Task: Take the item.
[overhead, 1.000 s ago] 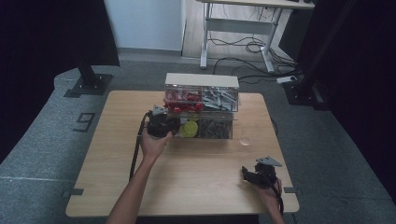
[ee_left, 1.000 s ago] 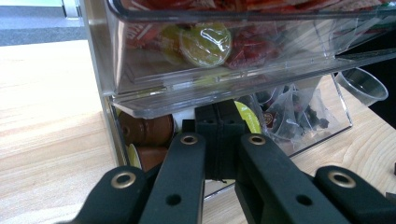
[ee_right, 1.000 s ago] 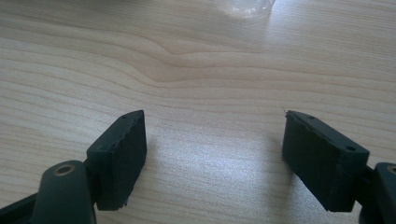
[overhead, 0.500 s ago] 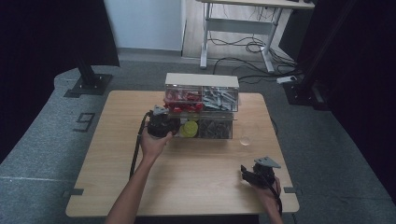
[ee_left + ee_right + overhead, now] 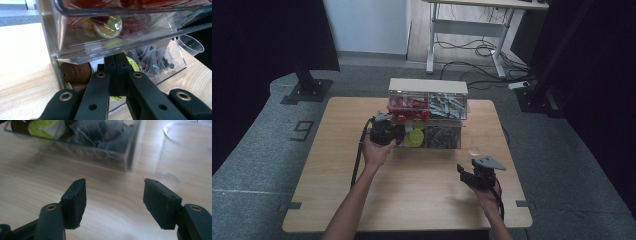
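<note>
A clear drawer organizer stands at the back middle of the wooden table. My left gripper is shut, its tips against the front of the lower left drawer, just under the upper drawer's lip. I cannot tell whether they pinch the drawer's thin edge. That drawer holds brown pods and yellow-green capsules. My right gripper hovers over bare wood near the front right, open; its jaws have just been closing with nothing between them. A small clear cup stands just beyond it.
The upper drawers hold red items and grey metal parts. The lower right drawer holds dark sachets in clear wrap. A desk frame with cables stands behind the table, and a black stand at far left.
The right gripper has risen and moved a little away from the front edge, toward the clear cup. The left hand and gripper have not moved.
</note>
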Tool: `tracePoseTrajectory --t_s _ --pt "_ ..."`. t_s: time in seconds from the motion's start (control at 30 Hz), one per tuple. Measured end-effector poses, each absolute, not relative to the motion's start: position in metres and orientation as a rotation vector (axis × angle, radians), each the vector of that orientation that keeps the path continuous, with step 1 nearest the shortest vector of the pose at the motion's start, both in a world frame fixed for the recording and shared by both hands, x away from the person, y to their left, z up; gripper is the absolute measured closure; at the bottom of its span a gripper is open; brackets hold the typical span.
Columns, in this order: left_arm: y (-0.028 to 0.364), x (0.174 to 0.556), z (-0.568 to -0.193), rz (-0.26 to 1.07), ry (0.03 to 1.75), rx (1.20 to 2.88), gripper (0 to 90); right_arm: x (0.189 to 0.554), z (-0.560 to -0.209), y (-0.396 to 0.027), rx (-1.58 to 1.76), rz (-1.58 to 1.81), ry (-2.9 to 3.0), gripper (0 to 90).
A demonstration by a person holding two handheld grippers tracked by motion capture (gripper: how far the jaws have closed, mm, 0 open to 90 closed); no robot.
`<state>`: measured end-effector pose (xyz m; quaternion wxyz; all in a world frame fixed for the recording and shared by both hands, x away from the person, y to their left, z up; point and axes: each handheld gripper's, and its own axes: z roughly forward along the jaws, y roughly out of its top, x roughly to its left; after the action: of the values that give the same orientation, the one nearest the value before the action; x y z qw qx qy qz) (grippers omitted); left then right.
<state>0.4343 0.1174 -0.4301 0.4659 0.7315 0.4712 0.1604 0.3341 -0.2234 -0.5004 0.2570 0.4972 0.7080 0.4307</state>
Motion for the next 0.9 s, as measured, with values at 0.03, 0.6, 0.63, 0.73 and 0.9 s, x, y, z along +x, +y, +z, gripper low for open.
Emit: tracePoseTrajectory --t_s 0.03,0.6,0.63,0.73,0.9 --pt "0.118 0.434 -0.43 0.392 1.16 1.794 90.0 0.337 -0.498 -0.22 1.34 1.173 1.922 35.3" --pt "0.115 0.437 -0.426 0.379 1.167 1.811 90.0 0.378 -0.487 -0.185 1.33 1.213 1.916 36.4" --pt "0.114 0.437 -0.426 0.379 1.167 1.812 90.0 0.38 -0.487 -0.184 1.331 1.215 1.915 36.5" --pt "0.113 0.438 -0.426 0.379 1.168 1.811 90.0 0.385 -0.486 -0.183 1.337 1.224 1.9 36.3" --pt "0.114 0.437 -0.425 0.371 1.168 1.81 90.0 0.393 -0.487 -0.18 1.357 1.238 1.894 36.2"
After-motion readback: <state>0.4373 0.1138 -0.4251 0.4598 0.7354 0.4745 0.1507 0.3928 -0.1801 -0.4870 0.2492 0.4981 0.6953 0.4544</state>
